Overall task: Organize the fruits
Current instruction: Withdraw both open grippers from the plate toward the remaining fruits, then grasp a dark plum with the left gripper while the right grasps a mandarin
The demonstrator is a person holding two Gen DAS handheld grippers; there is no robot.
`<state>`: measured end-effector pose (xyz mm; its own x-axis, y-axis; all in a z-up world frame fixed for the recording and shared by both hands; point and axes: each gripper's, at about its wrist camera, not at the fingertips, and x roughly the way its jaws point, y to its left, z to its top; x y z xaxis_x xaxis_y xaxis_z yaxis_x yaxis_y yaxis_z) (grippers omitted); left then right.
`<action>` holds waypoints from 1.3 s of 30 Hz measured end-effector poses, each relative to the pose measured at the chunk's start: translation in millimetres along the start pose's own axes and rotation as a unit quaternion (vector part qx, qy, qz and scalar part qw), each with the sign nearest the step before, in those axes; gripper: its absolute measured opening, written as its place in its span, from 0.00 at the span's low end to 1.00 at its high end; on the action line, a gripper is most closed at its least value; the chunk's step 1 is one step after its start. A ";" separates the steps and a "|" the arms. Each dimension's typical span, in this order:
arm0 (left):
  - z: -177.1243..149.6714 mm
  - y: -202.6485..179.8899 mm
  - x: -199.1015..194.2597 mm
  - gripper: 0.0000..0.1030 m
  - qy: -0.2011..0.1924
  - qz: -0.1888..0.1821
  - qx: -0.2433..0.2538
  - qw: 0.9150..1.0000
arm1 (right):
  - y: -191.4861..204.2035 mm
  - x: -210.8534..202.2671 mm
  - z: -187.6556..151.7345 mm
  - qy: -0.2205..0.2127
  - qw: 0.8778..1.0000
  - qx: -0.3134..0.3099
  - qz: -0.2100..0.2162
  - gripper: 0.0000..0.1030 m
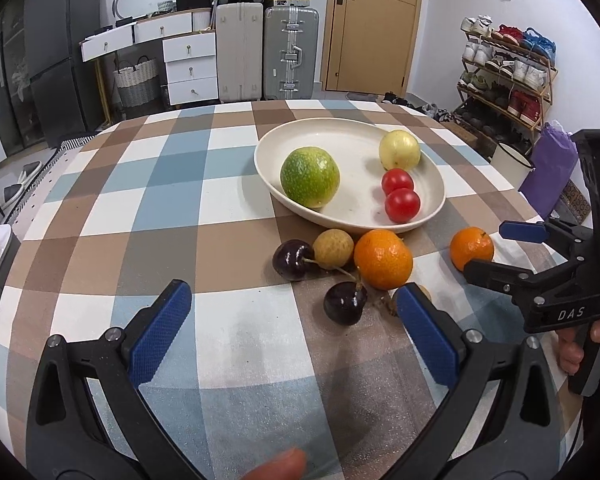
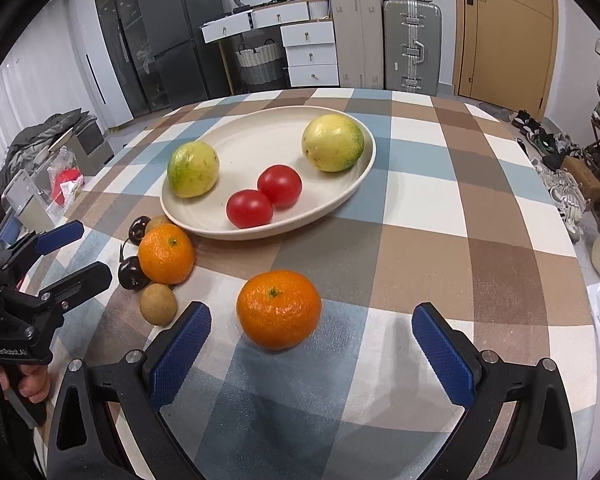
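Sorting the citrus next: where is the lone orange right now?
The lone orange sits on the checked tablecloth just ahead of the open right hand-held gripper, short of the plate.

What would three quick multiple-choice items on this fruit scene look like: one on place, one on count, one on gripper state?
1. Where do the two red tomatoes lie?
A. in the plate
B. on the cloth
C. in a gripper

2. How many oranges lie on the tablecloth?
A. one
B. two
C. four

3. How is the right gripper?
A. shut on an orange
B. shut, empty
C. open

Key:
1 A, the tomatoes rest inside the plate.
2 B, one orange near, another orange beside the cherries.
3 C, the right gripper has its pads spread, touching nothing.
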<state>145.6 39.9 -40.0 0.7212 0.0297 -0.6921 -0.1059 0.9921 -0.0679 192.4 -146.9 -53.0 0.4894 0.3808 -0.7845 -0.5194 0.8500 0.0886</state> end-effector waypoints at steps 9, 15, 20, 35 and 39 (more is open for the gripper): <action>-1.2 -0.6 11.2 0.94 0.030 -0.006 0.005 1.000 | 5.0 -1.2 -3.6 0.006 1.000 -0.017 -0.018 0.98; -2.9 2.1 21.0 0.70 0.054 -0.025 0.005 0.998 | 5.5 -0.7 -4.7 0.013 0.999 -0.027 -0.021 0.83; -4.1 -1.9 25.2 0.58 0.065 -0.048 0.011 0.997 | 4.2 2.8 -4.8 0.017 0.999 -0.026 -0.015 0.77; -3.3 -12.1 25.0 0.20 0.062 -0.083 0.029 0.994 | 22.7 3.7 -4.2 0.014 0.998 -0.065 -0.007 0.45; -3.2 -14.0 19.2 0.20 0.049 -0.078 0.034 0.995 | 25.8 2.8 -5.4 0.011 0.997 -0.071 -0.009 0.42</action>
<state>158.7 26.2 -54.6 0.6545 -0.1343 -0.7441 0.0511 0.9897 -0.1336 176.6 -125.8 -56.2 0.4843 0.3572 -0.7986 -0.6059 0.7955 -0.0116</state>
